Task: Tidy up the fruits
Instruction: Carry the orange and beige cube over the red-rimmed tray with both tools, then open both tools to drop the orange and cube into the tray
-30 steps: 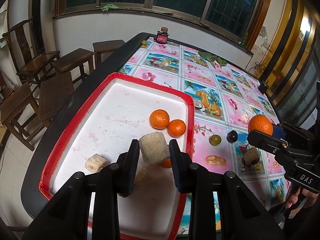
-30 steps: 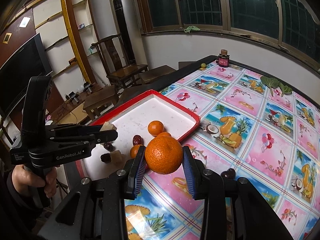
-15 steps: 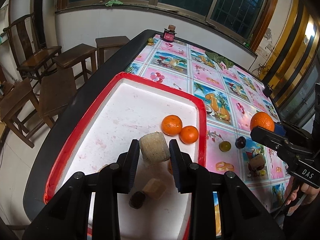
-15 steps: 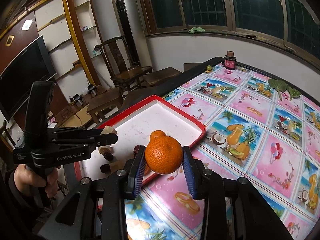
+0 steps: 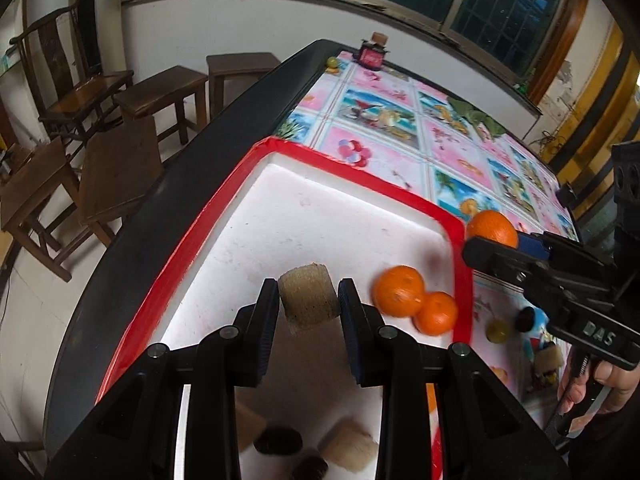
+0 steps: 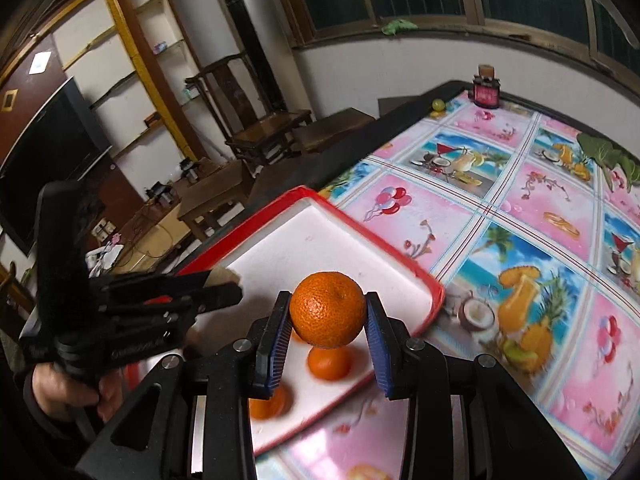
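The left gripper [image 5: 308, 304] is clamped on a pale, rough-skinned cylindrical chunk [image 5: 309, 299], which sits squarely between its two black fingers and is held above the white floor of a red-rimmed tray [image 5: 224, 216]. Just to the right of that gripper, two oranges [image 5: 416, 300] lie touching each other inside the tray, close to its right rim. Nearer the camera, below the fingers, more pale chunks [image 5: 349, 444] and some dark, date-like fruits [image 5: 278, 440] rest on the tray floor, partly hidden and blurred.

The right gripper [image 6: 328, 320] is closed on a large orange [image 6: 327, 309], gripped between blue-padded fingers and held over the near corner of the tray [image 6: 420, 276]. Below it, two smaller oranges [image 6: 330, 362] lie in the tray, blurred. In the left wrist view the same gripper [image 5: 492, 240] shows at the right, carrying the orange just beyond the tray's right rim.

On the patterned tablecloth [image 5: 400, 120] right of the tray lie a small green fruit [image 5: 497, 330], a dark round fruit [image 5: 525, 318] beside it, and another pale chunk [image 5: 548, 356]. A small jar [image 6: 486, 90] stands at the far end of the table.
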The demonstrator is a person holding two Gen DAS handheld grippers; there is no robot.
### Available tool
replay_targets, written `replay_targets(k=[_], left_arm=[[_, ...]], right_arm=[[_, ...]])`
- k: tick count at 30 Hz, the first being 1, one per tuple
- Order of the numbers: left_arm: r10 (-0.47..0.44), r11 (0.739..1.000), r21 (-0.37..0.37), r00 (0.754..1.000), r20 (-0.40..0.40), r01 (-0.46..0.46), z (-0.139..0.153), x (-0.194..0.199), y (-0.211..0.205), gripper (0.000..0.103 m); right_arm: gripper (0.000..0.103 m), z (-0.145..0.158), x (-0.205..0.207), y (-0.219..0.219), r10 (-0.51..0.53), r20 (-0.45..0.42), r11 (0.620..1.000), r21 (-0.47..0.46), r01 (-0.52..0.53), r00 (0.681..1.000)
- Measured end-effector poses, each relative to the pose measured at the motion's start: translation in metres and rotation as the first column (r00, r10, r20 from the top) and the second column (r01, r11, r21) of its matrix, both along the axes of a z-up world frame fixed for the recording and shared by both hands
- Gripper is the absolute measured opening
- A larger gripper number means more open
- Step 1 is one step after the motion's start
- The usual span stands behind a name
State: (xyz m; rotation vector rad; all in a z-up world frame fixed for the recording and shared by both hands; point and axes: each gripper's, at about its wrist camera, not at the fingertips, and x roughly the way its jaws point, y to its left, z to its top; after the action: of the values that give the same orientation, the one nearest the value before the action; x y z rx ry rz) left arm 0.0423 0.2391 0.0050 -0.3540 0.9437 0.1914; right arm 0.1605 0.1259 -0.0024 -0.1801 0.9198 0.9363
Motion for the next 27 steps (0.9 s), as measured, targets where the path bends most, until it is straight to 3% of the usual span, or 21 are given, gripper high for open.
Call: replay_targets(k=[13,27], left_arm=[[0.036,0.999,-0.010,0.999,-0.035,-0.036,-0.017,0.008,0.014,0.028],[0.039,0.999,-0.003,0.998,-0.048,-0.039,-0.023,0.010,0.015,0.028]], right_arm=[[0.036,-0.030,0.017,0.025,-0.024,0.020,0.995,-0.097,0.026,1.000],[0.037,-0.052,0.026,0.028,-0.046,0.002,0.990,-0.134,0.046,0.999]])
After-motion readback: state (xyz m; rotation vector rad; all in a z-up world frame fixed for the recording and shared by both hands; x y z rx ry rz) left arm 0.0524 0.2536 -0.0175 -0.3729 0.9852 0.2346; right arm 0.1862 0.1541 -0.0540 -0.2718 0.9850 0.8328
